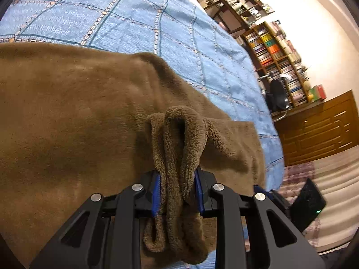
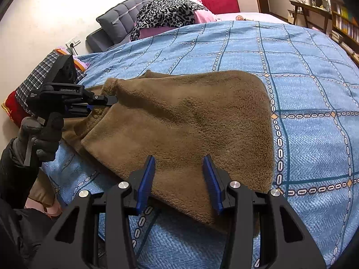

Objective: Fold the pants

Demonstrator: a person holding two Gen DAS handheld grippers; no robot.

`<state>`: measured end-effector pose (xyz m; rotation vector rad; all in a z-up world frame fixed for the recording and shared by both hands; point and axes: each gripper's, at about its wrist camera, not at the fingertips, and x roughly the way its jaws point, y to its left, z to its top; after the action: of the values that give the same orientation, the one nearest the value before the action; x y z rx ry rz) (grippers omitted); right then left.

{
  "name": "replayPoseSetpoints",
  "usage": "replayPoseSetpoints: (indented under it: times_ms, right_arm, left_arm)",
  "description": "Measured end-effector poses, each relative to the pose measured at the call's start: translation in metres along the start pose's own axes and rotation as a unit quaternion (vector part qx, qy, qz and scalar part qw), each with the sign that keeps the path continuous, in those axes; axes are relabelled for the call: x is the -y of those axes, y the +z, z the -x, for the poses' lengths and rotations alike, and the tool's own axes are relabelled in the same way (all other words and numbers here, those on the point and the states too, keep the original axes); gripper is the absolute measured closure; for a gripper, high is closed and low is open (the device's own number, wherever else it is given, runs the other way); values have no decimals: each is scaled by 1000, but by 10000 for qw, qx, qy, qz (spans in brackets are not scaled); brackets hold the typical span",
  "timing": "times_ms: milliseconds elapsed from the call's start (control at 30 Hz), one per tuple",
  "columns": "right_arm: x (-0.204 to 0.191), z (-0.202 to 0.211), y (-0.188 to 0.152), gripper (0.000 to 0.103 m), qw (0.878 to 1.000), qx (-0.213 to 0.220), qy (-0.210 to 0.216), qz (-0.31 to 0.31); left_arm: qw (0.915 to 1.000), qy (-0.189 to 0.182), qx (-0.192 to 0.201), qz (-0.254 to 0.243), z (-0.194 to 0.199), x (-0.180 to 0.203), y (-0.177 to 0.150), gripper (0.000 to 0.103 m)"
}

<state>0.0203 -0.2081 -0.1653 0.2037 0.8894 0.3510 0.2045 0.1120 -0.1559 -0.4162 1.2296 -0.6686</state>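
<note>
- Left wrist view: the left gripper [image 1: 177, 190] is clamped on a bunched fold of fuzzy brown pants [image 1: 89, 116], which lie spread on a blue patterned bedspread [image 1: 134, 18].
- Right wrist view: the right gripper [image 2: 179, 179] hovers with jaws apart, empty, over the pants' near edge; a gloved hand [image 2: 42, 134] holds the left gripper at their far-left corner.

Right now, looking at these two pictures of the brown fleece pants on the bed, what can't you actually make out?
- Brown fleece pants: legs or waistband, unclear; near edge hidden behind the open right gripper in the right wrist view.
- Left gripper: its blue pads are buried in the bunched fleece it is shut on, left wrist view.
- Wooden bookshelf: titles too small.
- Gloved hand: arm cut off by the frame edge.
</note>
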Motion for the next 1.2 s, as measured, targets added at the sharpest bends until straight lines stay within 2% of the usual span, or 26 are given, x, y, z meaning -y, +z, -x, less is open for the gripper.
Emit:
replayPoseSetpoints:
  times_ms: [233, 433, 533, 600, 700, 733, 833, 933, 1067, 1133, 1200]
  right_arm:
    - [-8, 5, 9, 57, 9999, 109, 97, -51]
    - [-21, 11, 23, 57, 9989, 364, 281, 13]
    - [-22, 2, 25, 57, 9992, 304, 262, 10]
    - [-18, -13, 22, 57, 9998, 60, 195, -54]
    - [-12, -28, 14, 57, 9997, -126, 191, -64]
    - [-12, -29, 13, 57, 9997, -125, 185, -29]
    - [-13, -30, 11, 57, 9998, -115, 166, 20]
    - [-12, -31, 9, 57, 9998, -117, 179, 32]
    - [-11, -31, 7, 57, 9997, -109, 209, 8]
    - [-9, -30, 7, 57, 9997, -100, 220, 4]
    - [-10, -30, 6, 57, 9997, -94, 217, 3]
  left_arm:
    - [10000, -42, 65, 6, 10, -2, -3, 78]
    - [9993, 241, 296, 16, 27, -8, 4, 79]
    - [9991, 388, 181, -37, 22, -12, 5, 78]
    - [9979, 630, 70, -117, 15, -12, 3, 72]
    - [9952, 960, 151, -96, 15, -16, -1, 48]
    - [9941, 1062, 210, -110, 17, -15, -2, 45]
    - [9912, 1249, 367, -241, 24, -6, -3, 44]
    - [9846, 1536, 633, -548, 35, 12, -3, 41]
    - [9640, 2209, 1088, -1003, 49, 36, 0, 36]
    - [9636, 2226, 1185, -893, 56, 36, 1, 36]
    - [9675, 2013, 1304, -806, 60, 40, 0, 36]
